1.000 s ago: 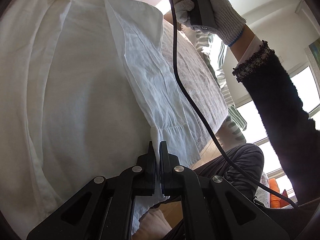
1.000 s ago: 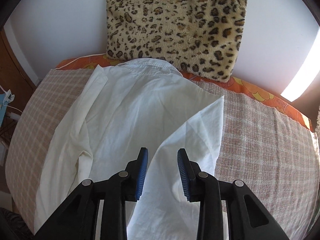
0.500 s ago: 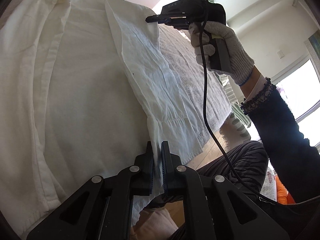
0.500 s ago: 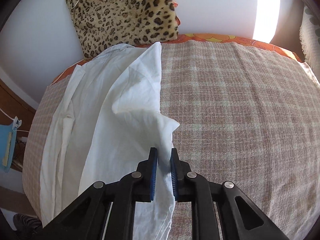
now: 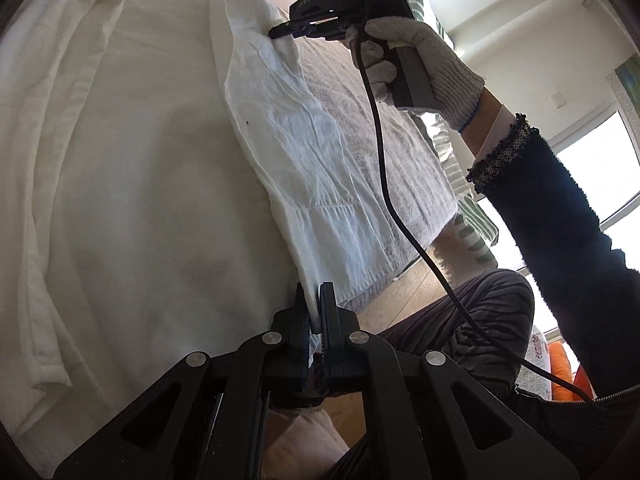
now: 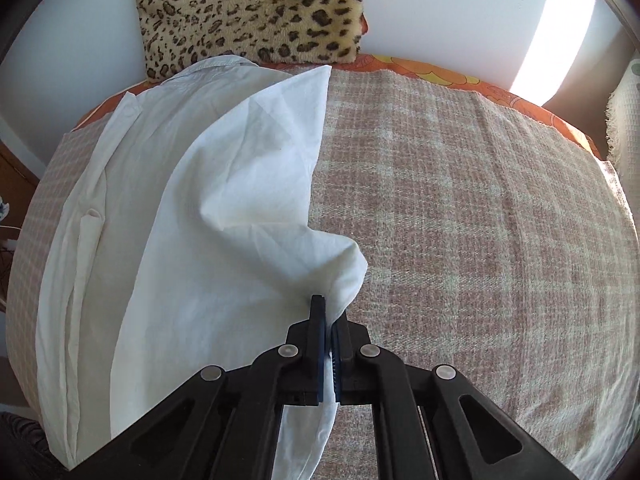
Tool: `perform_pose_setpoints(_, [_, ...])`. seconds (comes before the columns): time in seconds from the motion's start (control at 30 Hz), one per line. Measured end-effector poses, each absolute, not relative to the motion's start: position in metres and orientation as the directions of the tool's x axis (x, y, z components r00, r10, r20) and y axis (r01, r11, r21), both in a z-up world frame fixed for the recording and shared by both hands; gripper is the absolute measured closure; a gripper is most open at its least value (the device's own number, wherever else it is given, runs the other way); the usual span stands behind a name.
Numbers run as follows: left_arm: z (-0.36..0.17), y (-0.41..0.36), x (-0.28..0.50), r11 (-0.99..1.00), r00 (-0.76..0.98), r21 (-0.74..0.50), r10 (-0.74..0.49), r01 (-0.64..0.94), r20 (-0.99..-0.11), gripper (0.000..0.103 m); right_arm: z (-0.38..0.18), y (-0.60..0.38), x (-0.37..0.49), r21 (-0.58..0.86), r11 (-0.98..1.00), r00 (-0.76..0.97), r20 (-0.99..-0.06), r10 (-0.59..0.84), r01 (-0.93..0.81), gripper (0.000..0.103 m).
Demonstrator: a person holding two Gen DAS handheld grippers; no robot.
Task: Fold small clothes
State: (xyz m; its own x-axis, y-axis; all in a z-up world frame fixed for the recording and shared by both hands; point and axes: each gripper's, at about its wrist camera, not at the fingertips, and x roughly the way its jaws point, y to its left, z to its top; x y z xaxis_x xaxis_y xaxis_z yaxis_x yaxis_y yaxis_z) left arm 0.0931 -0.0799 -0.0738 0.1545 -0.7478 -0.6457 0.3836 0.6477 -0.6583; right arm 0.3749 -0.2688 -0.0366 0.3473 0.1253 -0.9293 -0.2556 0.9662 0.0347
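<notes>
A white shirt lies spread on the bed, collar toward the far wall. Its right side is folded up as a long strip. My left gripper is shut on the near end of that strip, at the shirt's bottom edge. My right gripper is shut on a bunched fold of the same side farther up, which stands raised as a ridge above the blanket. In the left wrist view the right gripper pinches the strip's far end, with a gloved hand holding it.
A checked beige blanket covers the bed to the right of the shirt. A leopard-print cushion leans on the far wall. A black cable hangs from the right gripper. The person's knee and wooden floor are beside the bed's edge.
The right gripper was open over the shirt, then swung to its right edge and shut on a fold. The left gripper kept its grip and rose slightly.
</notes>
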Motion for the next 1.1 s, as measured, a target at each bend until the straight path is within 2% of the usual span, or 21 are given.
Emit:
perform_pose_setpoints(0.07, [-0.063, -0.075, 0.089, 0.674, 0.18, -0.614, -0.721, 0.411, -0.67, 0.099, -0.037, -0.278, 0.373, 0.047, 0.968, 0.346, -0.928, 0.134, -0.248, 0.09])
perform_pose_setpoints(0.1, [-0.058, -0.07, 0.087, 0.682, 0.189, -0.601, -0.712, 0.418, -0.676, 0.099, -0.036, -0.284, 0.372, 0.06, 0.969, 0.351, -0.925, 0.144, -0.239, 0.078])
perform_pose_setpoints(0.13, [-0.054, -0.065, 0.085, 0.691, 0.205, -0.586, -0.703, 0.423, -0.681, 0.099, -0.032, -0.289, 0.368, 0.077, 0.969, 0.361, -0.919, 0.16, -0.235, 0.075])
perform_pose_setpoints(0.37, [-0.014, -0.049, 0.087, 0.746, 0.341, -0.463, -0.644, 0.479, -0.685, 0.099, -0.005, -0.317, 0.344, 0.268, 0.938, 0.468, -0.814, 0.343, -0.22, 0.07])
perform_pose_setpoints(0.53, [0.0, -0.085, 0.095, 0.722, 0.324, -0.435, -0.654, 0.539, -0.684, 0.09, -0.004, -0.315, 0.339, 0.299, 0.92, 0.464, -0.796, 0.388, -0.255, 0.062])
perform_pose_setpoints(0.7, [-0.001, -0.123, 0.1, 0.688, 0.275, -0.426, -0.665, 0.587, -0.695, 0.089, 0.001, -0.325, 0.334, 0.336, 0.894, 0.462, -0.768, 0.443, -0.297, 0.055])
perform_pose_setpoints(0.73, [-0.005, -0.13, 0.102, 0.686, 0.257, -0.425, -0.659, 0.59, -0.707, 0.084, 0.001, -0.328, 0.334, 0.347, 0.889, 0.462, -0.762, 0.454, -0.3, 0.054])
perform_pose_setpoints(0.77, [-0.009, -0.138, 0.104, 0.684, 0.237, -0.42, -0.65, 0.597, -0.722, 0.073, 0.002, -0.331, 0.334, 0.36, 0.881, 0.458, -0.756, 0.468, -0.305, 0.053])
perform_pose_setpoints(0.83, [-0.013, -0.153, 0.105, 0.697, 0.243, -0.379, -0.619, 0.609, -0.747, 0.06, 0.003, -0.338, 0.335, 0.385, 0.868, 0.452, -0.743, 0.494, -0.314, 0.048])
perform_pose_setpoints(0.9, [-0.014, -0.169, 0.106, 0.713, 0.271, -0.312, -0.576, 0.628, -0.771, 0.056, 0.002, -0.343, 0.335, 0.403, 0.86, 0.448, -0.736, 0.507, -0.312, 0.04])
perform_pose_setpoints(0.97, [-0.017, -0.184, 0.108, 0.742, 0.29, -0.255, -0.519, 0.621, -0.804, 0.049, 0.001, -0.347, 0.336, 0.41, 0.858, 0.445, -0.735, 0.512, -0.309, 0.039])
perform_pose_setpoints(1.1, [-0.025, -0.206, 0.104, 0.738, 0.297, -0.169, -0.456, 0.654, -0.839, 0.046, 0.0, -0.358, 0.339, 0.432, 0.85, 0.439, -0.729, 0.526, -0.302, 0.039])
